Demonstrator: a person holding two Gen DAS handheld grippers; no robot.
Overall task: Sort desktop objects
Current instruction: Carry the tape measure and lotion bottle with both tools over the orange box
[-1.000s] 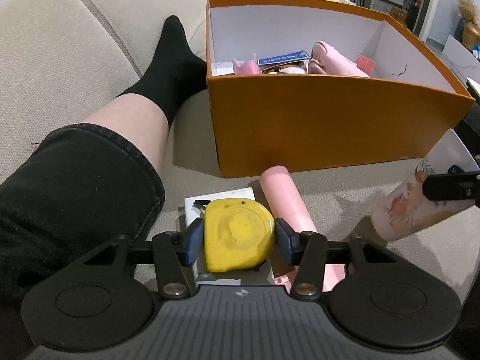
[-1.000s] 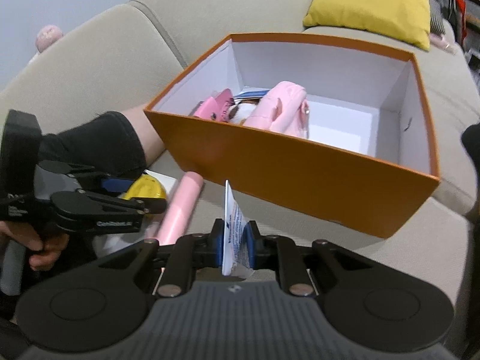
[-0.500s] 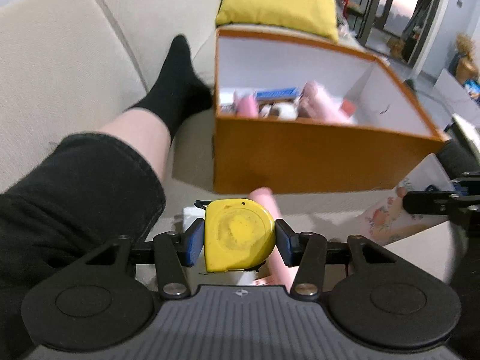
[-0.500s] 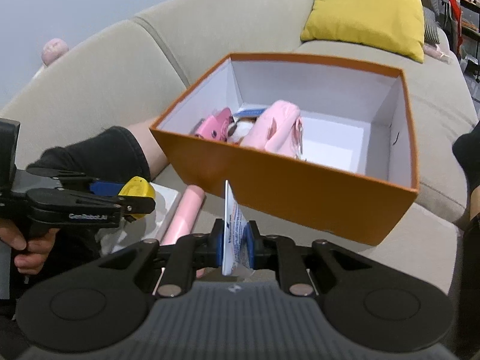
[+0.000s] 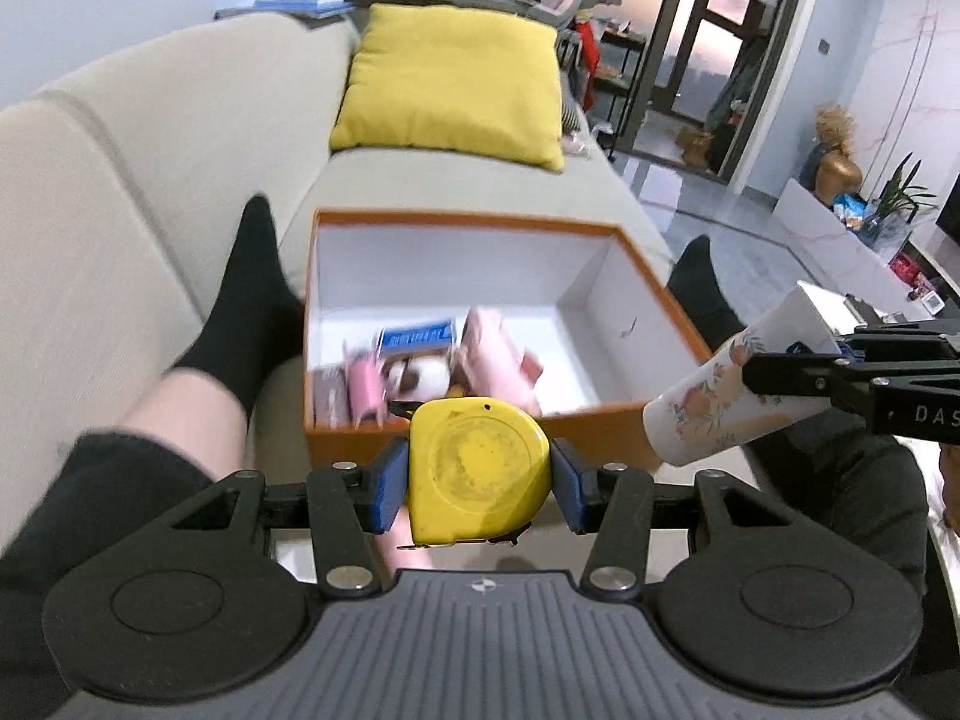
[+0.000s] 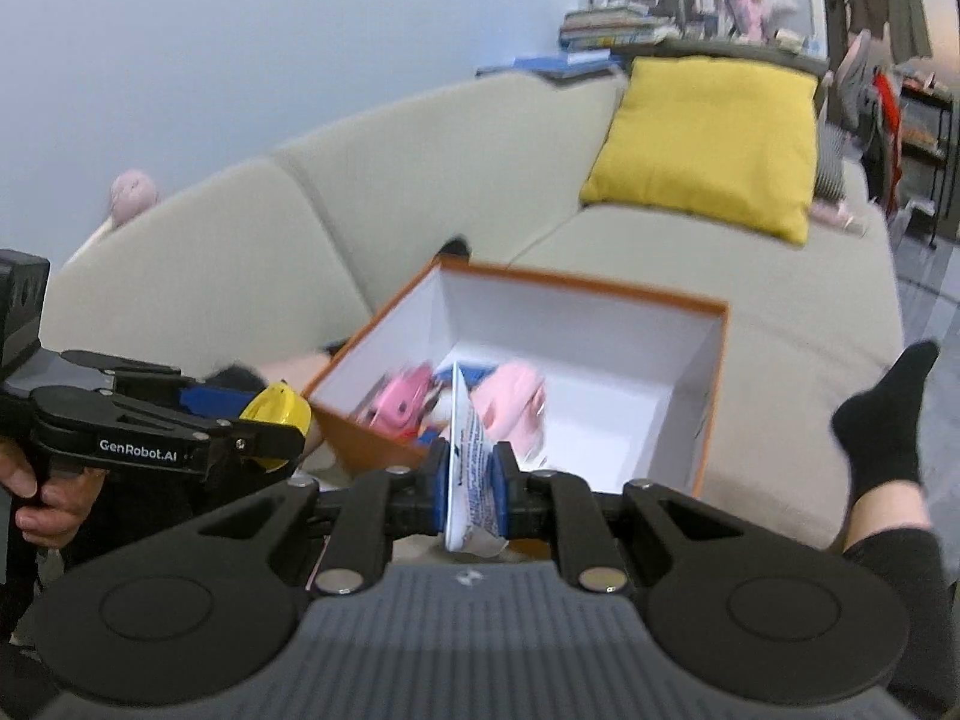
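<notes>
My left gripper [image 5: 478,474] is shut on a yellow tape measure [image 5: 478,468] and holds it up in the air, just short of the near wall of an open orange box [image 5: 480,222]. My right gripper [image 6: 472,477] is shut on the flat end of a white floral tube [image 6: 471,468], which also shows in the left wrist view [image 5: 729,393] by the box's right corner. The box [image 6: 714,360] holds several pink items and a blue card [image 5: 417,336] at its near left. The left gripper and tape measure [image 6: 277,414] show at the left of the right wrist view.
The box sits on a beige sofa [image 5: 150,180] between a person's legs in black socks [image 5: 252,312] [image 6: 888,420]. A yellow cushion [image 5: 450,84] lies beyond the box. Shelves and a doorway stand at the far right.
Both grippers have risen with their objects, and the views now look down into the box from higher. The pink cylinder and white item below the left gripper are hidden.
</notes>
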